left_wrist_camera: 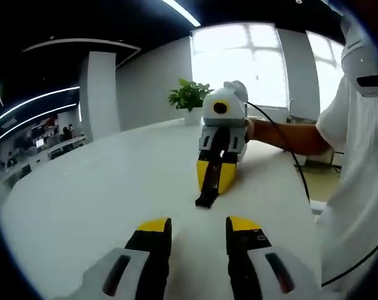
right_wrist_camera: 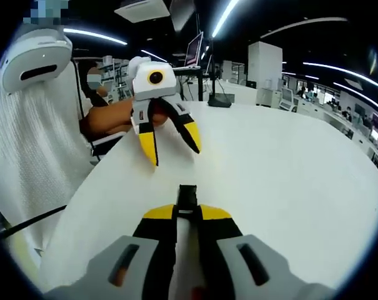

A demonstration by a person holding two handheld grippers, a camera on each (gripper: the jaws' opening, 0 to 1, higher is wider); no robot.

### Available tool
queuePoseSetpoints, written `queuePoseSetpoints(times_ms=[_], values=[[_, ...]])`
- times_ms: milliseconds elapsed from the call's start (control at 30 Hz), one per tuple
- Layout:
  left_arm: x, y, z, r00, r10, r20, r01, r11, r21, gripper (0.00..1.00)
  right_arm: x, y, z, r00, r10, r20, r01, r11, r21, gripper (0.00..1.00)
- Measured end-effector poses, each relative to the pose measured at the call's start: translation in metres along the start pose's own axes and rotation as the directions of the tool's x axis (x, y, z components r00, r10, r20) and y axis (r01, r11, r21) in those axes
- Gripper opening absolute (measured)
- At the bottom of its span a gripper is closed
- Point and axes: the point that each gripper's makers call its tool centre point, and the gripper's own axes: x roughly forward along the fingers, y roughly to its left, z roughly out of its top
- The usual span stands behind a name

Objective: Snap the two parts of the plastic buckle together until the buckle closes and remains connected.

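Buckle piece clamped in your right tongs, left tongs apart

Buckle work sits on a wide white bench (left_wrist_camera: 101,194). In the left gripper view, your left tongs (left_wrist_camera: 198,232) stand apart at the bottom of the picture, yellow tips with bare bench between them, gripping nothing. Across from them your right tongs (left_wrist_camera: 208,187) point down toward the bench, their yellow tips drawn together on a small black buckle piece (left_wrist_camera: 205,199) whose lower end touches or nearly touches the bench top. Your hand (left_wrist_camera: 254,129) grips the white body of that tool, and your white sleeve (left_wrist_camera: 357,156) fills the right side, with a black cable hanging beside it. A potted green plant (left_wrist_camera: 190,97) stands at the far edge of the bench, in front of a bright window.

In the right gripper view, your right tongs (right_wrist_camera: 187,214) are closed on the black buckle piece (right_wrist_camera: 188,195), which sticks out forward past the yellow tips over the bench (right_wrist_camera: 288,169). Your left tongs (right_wrist_camera: 171,142) hang above the bench further off, spread wide and holding nothing, well apart from the black piece. Your hand (right_wrist_camera: 107,120) holds them from the left.

You can see just one black buckle part; whether it is one half or both halves joined cannot be told from either view.
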Motion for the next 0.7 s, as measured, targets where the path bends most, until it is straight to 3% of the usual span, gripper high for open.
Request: queuePoseSetpoints(times_ms=[167,233,433,700], values=[[0.003,0.007,0.003,0.998,0.055,0.017,-0.055,0.998,-0.03,0.35,-0.002,-0.011,-0.001,1.0,-0.002,-0.01,0.002,1.0,-0.002,0.12],[0.003,0.001,0.009,0.998,0.037,0.053,-0.036,0.999,-0.029,0.35,-0.004,-0.013,-0.001,1.0,0.007,-0.012,-0.007,1.0,-0.004,0.12],[0.0,-0.002,0.018,0.997,0.049,0.064,-0.048,0.999,-0.017,0.35,-0.013,-0.033,-0.004,0.999,-0.002,-0.038,0.001,1.0,-0.004,0.12],[-0.005,0.005,0.02,0.994,0.098,0.056,-0.095,0.994,-0.052,0.35,-0.015,-0.043,-0.005,0.998,0.006,-0.061,-0.006,1.0,0.0,0.12]])
